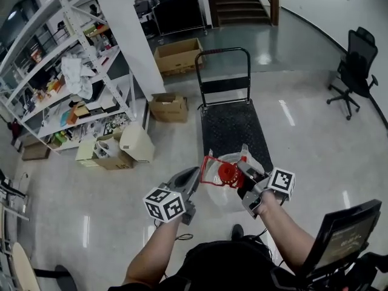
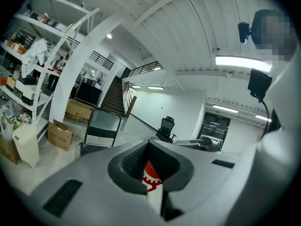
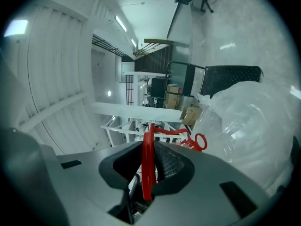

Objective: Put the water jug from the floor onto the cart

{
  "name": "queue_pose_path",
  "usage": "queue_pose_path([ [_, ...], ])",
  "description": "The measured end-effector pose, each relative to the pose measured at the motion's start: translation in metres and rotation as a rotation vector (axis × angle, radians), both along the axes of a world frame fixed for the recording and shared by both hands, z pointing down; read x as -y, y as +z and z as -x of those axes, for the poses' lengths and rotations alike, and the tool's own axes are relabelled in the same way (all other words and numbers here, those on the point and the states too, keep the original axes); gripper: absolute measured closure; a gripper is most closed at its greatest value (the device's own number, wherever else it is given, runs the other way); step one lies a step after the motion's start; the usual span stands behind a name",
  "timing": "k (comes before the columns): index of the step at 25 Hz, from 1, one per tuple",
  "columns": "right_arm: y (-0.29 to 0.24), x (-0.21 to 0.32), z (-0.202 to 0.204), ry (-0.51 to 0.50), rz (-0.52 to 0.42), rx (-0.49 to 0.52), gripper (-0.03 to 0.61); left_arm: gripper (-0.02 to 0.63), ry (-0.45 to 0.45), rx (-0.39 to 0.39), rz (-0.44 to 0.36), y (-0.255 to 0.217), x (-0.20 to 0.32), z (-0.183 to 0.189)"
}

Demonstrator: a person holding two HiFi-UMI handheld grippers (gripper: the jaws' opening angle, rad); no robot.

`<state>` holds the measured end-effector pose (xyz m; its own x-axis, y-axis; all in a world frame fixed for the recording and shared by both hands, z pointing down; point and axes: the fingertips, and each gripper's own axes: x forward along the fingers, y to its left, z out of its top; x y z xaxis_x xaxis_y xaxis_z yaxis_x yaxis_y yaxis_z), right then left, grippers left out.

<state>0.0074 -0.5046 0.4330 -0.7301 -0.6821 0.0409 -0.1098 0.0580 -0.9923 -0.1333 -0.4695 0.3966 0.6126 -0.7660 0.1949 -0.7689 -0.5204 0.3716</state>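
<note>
We hold the water jug at the cart's near end: right hand-held gripper pinches its red handle, left hand-held gripper seemingly likewise.

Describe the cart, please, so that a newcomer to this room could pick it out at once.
From the dark staircase at the far end, come down the open grey floor toward the camera. The cart stands there mid-floor, beside the cardboard boxes. It is the only low black platform, with an upright handle frame.

shelf rack — cardboard box — office chair
</note>
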Motion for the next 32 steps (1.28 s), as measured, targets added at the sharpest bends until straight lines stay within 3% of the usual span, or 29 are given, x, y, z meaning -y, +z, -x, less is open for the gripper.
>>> queue_pose_path([
  [5,-0.017,0.084,-0.003,-0.054,-0.028,-0.01,0.508,0.621,-0.052,-0.004,-0.029,-0.011,0.069,-0.007],
  [12,-0.013,0.192,-0.009,-0.031,-0.033,-0.014,0.508,0.621,-0.017,-0.006,-0.041,-0.002,0.155,-0.014],
  [17,0.003,0.259,0.001,0.01,-0.011,-0.001,0.508,0.621,0.031,0.002,-0.06,0.006,0.225,0.008],
  [26,0.052,0.366,0.016,0.084,0.059,-0.023,0.508,0.621,0.033,-0.024,0.024,0.039,0.344,0.05],
  [32,0.084,0.441,0.022,0.056,0.082,-0.011,0.509,0.621,-0.014,-0.019,0.104,0.068,0.41,0.054],
])
